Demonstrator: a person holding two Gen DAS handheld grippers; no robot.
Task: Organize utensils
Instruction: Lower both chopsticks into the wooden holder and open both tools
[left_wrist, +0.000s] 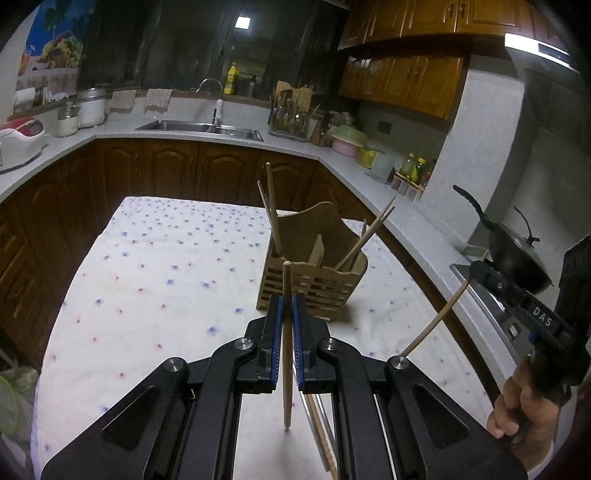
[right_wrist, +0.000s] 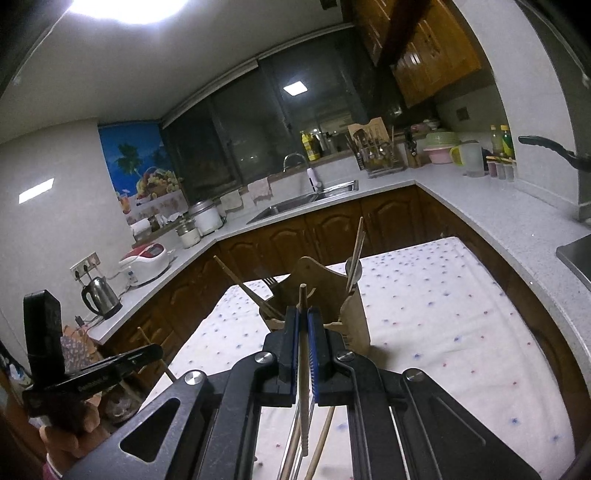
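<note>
A wooden utensil holder (left_wrist: 314, 273) stands on the dotted tablecloth, with chopsticks leaning in its compartments. My left gripper (left_wrist: 287, 301) is shut on a wooden chopstick (left_wrist: 286, 350), held upright just in front of the holder. My right gripper (right_wrist: 303, 314) is shut on another chopstick (right_wrist: 303, 369), close to the holder (right_wrist: 328, 295), which also holds a fork and a spoon. The right gripper also shows in the left wrist view (left_wrist: 480, 273) with its chopstick (left_wrist: 439, 317). More chopsticks lie on the cloth under the grippers (right_wrist: 321, 443).
The table with the white dotted cloth (left_wrist: 155, 280) sits between kitchen counters. A black wok (left_wrist: 517, 254) stands on the stove at the right. A kettle (right_wrist: 101, 297) and a rice cooker (right_wrist: 146, 262) stand on the left counter. The sink (left_wrist: 199, 127) is at the back.
</note>
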